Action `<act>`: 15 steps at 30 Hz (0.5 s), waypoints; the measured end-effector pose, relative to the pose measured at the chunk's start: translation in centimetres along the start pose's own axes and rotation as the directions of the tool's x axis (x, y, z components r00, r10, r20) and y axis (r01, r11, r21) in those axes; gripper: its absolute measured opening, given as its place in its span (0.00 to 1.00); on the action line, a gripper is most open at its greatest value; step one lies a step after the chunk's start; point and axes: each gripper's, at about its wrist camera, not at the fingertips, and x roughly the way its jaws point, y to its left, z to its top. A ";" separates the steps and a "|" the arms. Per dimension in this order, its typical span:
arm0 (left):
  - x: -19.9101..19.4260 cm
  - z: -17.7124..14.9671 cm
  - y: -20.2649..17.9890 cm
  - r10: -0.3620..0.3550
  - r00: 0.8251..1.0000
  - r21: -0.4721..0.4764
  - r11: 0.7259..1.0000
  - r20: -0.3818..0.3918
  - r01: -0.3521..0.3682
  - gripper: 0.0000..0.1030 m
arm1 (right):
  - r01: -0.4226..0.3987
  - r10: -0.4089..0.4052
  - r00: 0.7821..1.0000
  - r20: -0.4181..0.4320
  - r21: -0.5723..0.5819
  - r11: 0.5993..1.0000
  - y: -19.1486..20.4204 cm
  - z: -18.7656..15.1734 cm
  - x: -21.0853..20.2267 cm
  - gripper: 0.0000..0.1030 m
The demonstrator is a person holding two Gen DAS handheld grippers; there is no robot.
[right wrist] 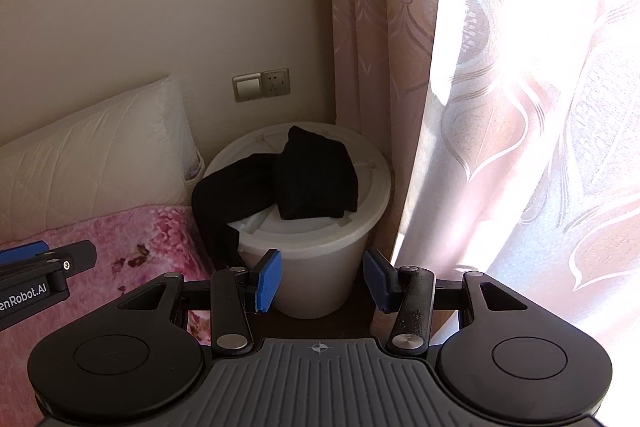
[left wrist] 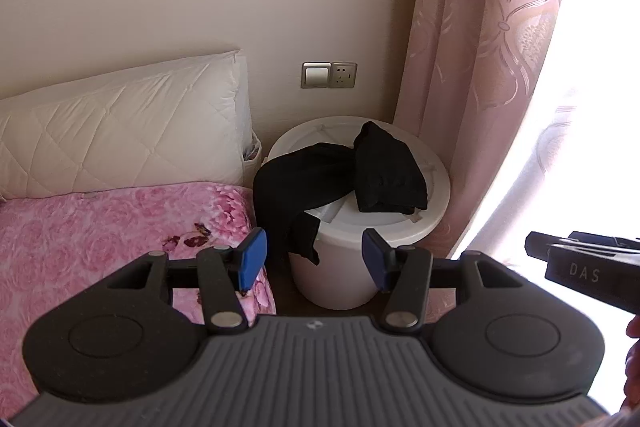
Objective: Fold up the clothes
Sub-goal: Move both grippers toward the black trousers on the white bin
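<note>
Black clothes lie on a white lidded bucket (left wrist: 396, 227) beside the bed. One piece is folded (left wrist: 388, 173) on the lid; another black garment (left wrist: 296, 187) drapes over the bucket's left rim and hangs down. The right wrist view shows the same folded piece (right wrist: 316, 177), draped garment (right wrist: 224, 199) and bucket (right wrist: 320, 259). My left gripper (left wrist: 314, 261) is open, short of the bucket, with nothing between its blue pads (left wrist: 252, 259). My right gripper (right wrist: 323, 281) is open and empty too, just before the bucket.
A bed with a pink floral blanket (left wrist: 100, 231) and a white quilted pillow (left wrist: 120, 123) fills the left. A pink patterned curtain (left wrist: 480, 87) hangs to the right against a bright window. A wall switch and socket (left wrist: 329, 75) sit above the bucket.
</note>
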 end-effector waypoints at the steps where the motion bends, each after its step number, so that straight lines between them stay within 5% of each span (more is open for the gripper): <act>1: 0.1 0.1 0.2 0.000 1.000 0.000 1.000 -0.002 0.000 0.47 | -0.001 0.001 1.000 -0.001 -0.001 1.000 0.1 0.1 0.1 0.48; 15: 0.9 0.8 1.2 0.012 1.000 -0.005 1.000 -0.014 -0.012 0.47 | -0.022 0.022 1.000 0.000 -0.018 1.000 0.0 1.2 0.6 0.48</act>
